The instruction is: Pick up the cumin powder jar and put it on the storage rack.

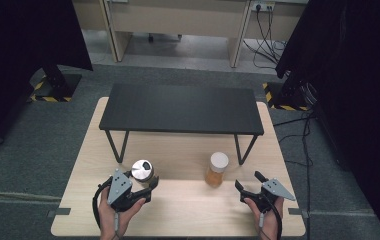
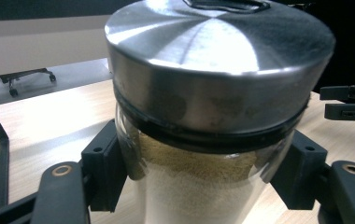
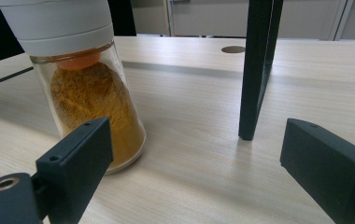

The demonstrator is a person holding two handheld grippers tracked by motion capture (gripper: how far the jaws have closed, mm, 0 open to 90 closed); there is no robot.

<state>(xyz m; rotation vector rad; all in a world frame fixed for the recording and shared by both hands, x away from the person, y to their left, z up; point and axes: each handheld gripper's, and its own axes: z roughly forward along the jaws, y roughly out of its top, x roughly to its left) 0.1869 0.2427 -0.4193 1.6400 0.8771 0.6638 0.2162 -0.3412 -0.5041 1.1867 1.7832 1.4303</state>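
Light wood table [image 1: 178, 210], with a black metal shelf [image 1: 180, 107] standing across its far half on thin black legs.

Left gripper [image 1: 148, 187] sat near the front left of the table, held in the person's left hand [image 1: 112, 216]. Its jaws sat on either side of a glass jar [image 1: 142, 171] with a shiny steel lid [image 2: 220, 56]. In the left gripper view the jaw pads [image 2: 102, 170] were up against the glass on both sides, just below the lid's black seal. So closed on the jar, as far as I could see. Jar held pale, sandy powder and stood upright on the table, just in front of the shelf's left leg [image 1: 121, 146].

Right gripper [image 1: 248, 181] was at the front right, in the right hand [image 1: 267, 220], jaws spread wide with nothing between them. In the right gripper view the gap framed bare tabletop and the shelf's right leg [image 3: 256, 70].

Second jar [image 1: 217, 169]: glass, white cap [image 3: 56, 23], orange-yellow powder inside. It stood upright near table centre, just left of the shelf's right leg and near the right gripper but apart from it. In the right gripper view it sat behind the left-hand jaw, not between the two.

Both jars were well apart from each other.

Grey carpet floor [image 1: 38, 145] around the table; cables [image 1: 268, 30] trailed at the far right.
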